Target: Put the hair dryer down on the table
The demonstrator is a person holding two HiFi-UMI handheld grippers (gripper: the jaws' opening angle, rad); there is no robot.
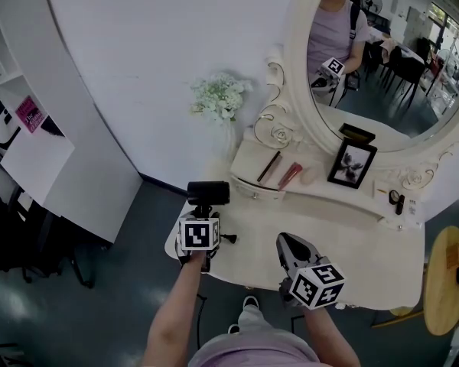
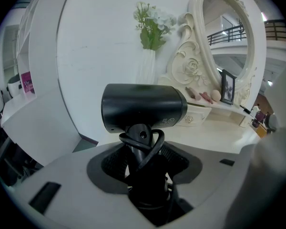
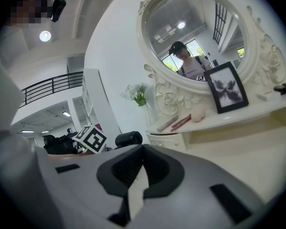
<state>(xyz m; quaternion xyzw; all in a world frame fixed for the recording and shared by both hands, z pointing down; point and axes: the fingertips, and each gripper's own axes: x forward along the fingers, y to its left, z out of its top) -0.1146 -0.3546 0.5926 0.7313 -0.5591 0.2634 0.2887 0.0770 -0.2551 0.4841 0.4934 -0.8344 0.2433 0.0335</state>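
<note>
nearest: right hand-held gripper point(image 1: 285, 241), low in the head view, below the mirror point(image 1: 382, 44), over the front of the worktop point(image 1: 344, 235); looks idle.
right jaws: tips drawn together with nothing between them; only a sliver of worktop shows past the pads.
left hand-held gripper point(image 2: 143, 151): lower left of the mirror and well apart from it, tilted down at the worktop's left front corner.
left jaws: fairly wide, clamped on the handle of the hair dryer point(image 2: 143, 109), with pads on both sides of it.
hair dryer: black, barrel on top and roughly level, handle down in the jaws; sits off the mirror's lower left, over the worktop corner. Can't tell if it touches the worktop; probably not down yet.
cord point(image 2: 155, 147): looped round the handle, inside the grip.
step: set-down, judged unfinished; the dryer is gripped, not released.
next move: needs bare worktop further in toward the mirror, the dryer laid on its side, then the jaws spread and backed off.
risk: the corner is near the edge, and the cord may snag a pad on release.
other: flowers point(image 1: 220, 96) just left of the mirror frame; picture frame point(image 1: 352, 164) leaning at the mirror's lower rim.
</note>
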